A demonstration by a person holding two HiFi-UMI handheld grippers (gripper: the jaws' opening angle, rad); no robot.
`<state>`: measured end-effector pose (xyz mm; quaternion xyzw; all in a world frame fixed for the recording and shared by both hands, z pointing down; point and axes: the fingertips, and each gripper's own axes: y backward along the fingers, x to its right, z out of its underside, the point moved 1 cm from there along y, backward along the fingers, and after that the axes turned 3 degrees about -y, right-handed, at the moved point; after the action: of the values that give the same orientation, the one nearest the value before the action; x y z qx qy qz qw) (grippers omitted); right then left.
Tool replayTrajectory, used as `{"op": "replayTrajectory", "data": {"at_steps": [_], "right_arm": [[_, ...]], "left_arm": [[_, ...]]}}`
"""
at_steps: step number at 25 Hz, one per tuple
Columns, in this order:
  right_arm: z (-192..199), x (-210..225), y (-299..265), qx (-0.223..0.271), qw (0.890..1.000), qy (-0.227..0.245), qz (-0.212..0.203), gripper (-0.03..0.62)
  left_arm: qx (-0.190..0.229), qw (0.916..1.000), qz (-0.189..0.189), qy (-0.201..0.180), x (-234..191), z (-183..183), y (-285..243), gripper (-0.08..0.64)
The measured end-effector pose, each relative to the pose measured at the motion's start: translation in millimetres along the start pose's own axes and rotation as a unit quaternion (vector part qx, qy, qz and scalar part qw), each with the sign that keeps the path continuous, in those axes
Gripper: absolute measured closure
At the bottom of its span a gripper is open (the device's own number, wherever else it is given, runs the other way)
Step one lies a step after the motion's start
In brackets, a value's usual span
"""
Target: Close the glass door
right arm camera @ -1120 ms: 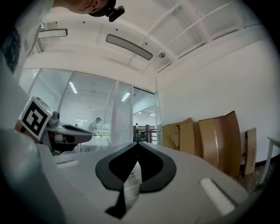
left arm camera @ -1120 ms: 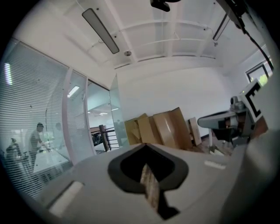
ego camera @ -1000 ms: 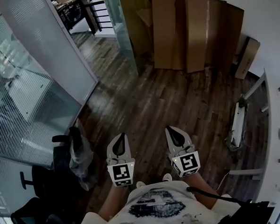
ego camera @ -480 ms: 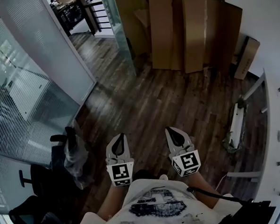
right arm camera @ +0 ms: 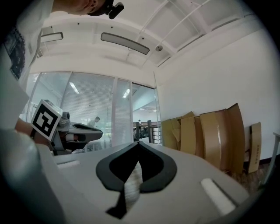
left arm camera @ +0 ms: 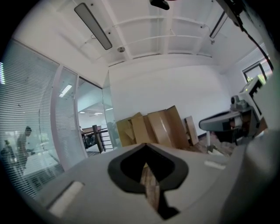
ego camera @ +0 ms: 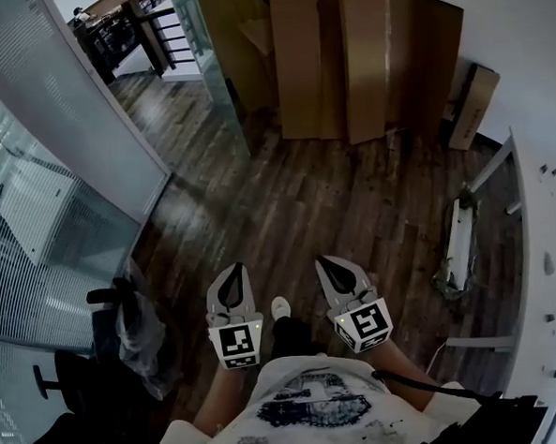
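Head view: left tool (ego camera: pixel 232 270) and right tool (ego camera: pixel 325 261) held over the wooden floor (ego camera: pixel 351 193).
Jaws of both tools are fully closed, gripping nothing; the glass door (ego camera: pixel 208 70) stands well apart.

Office interior: blind-lined glass partitions (ego camera: pixel 45 249), a glass door (ego camera: pixel 213 80), what seems a dark swivel chair (ego camera: pixel 81 388) (partly cropped), strip ceiling lights (left arm camera: pixel 92 26), flattened cardboard (ego camera: pixel 343 62).

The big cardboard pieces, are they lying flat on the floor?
No, the cardboard pieces stand upright, leaning against the white wall.
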<state>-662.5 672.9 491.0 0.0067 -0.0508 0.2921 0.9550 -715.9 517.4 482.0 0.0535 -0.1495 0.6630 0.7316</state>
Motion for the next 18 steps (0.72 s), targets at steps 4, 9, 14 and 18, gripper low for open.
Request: {"op": "replayTrajectory", "data": {"at_steps": [4,9,14,18], "right_arm": [[0.3,16.1,-35.9,-0.01,1.0,0.001,0.005,0.594],[-1.9,27.2,-92.0,-0.012,1.0,-0.003,-0.003,0.594],[-3.3,36.0,-150.0,-0.017,1.0,-0.005,-0.005,0.594],[-3.2,46.3,-192.1,-0.02,1.0,-0.009,-0.005,0.594]], "left_arm": [[0.003,1.0,0.008,-0.003,-16.0,-1.2,-37.7,0.557],[-0.005,1.0,0.001,-0.003,-50.9,3.8,-81.4,0.557],[-0.016,0.9999,-0.003,-0.001,-90.1,12.7,-119.2,0.557],[-0.023,0.9997,-0.006,0.003,-116.2,20.0,-149.9,0.557]]}}
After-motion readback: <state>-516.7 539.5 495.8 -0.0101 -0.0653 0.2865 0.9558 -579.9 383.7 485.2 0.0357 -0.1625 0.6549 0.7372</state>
